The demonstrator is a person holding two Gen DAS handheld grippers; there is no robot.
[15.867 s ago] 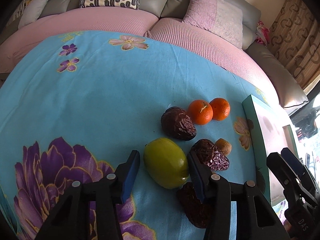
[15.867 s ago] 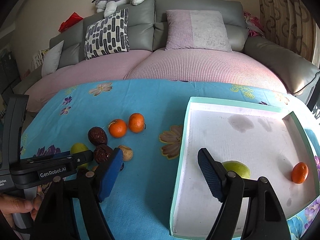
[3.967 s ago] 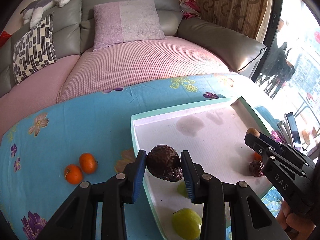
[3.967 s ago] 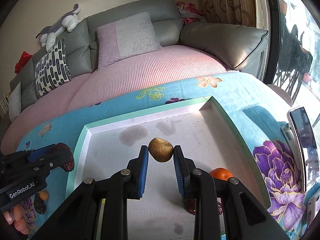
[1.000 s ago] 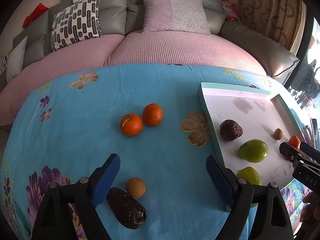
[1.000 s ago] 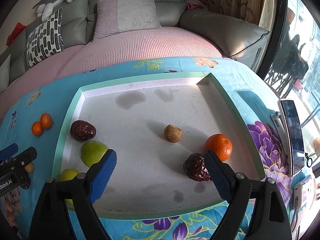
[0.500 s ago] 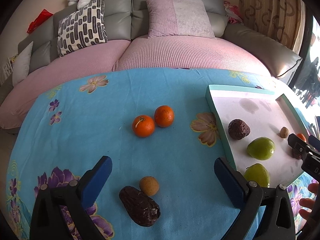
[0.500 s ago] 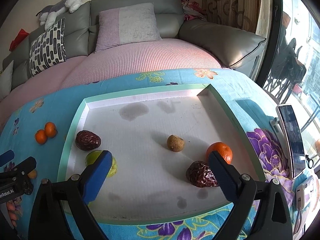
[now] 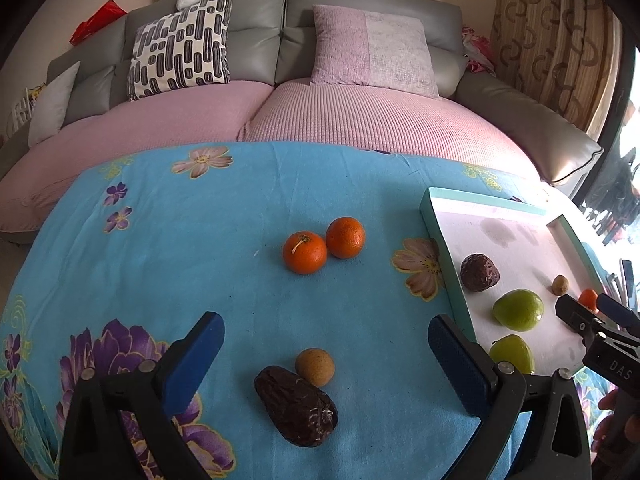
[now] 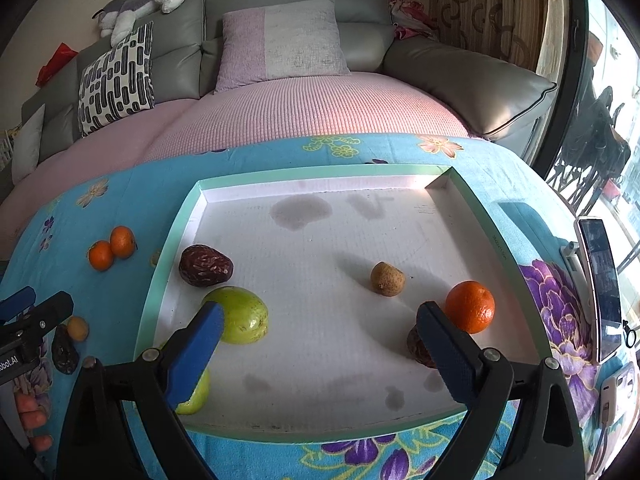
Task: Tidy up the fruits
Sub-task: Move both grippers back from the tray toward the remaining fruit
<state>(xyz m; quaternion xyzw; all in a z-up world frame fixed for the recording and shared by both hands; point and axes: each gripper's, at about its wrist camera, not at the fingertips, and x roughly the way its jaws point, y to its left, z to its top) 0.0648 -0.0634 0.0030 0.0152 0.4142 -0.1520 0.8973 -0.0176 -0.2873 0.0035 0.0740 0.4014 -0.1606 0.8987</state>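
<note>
Cloth [image 9: 200, 248]: we see bright blue with purple, pink flowers.
Tray [image 10: 168, 240]: mint-green rim, white floor with grey stains.
Oranges [image 9: 305, 252]: orange.
Dates [image 9: 296, 404]: dark wrinkled brown.
Guavas [image 10: 242, 314]: yellow-green.
Sofa [image 9: 360, 12]: grey, pink cover.
Cushion [image 9: 180, 46]: white, black dashes.

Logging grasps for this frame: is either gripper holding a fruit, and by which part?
Nothing is held. Left gripper and right gripper both stand open and empty.
</note>
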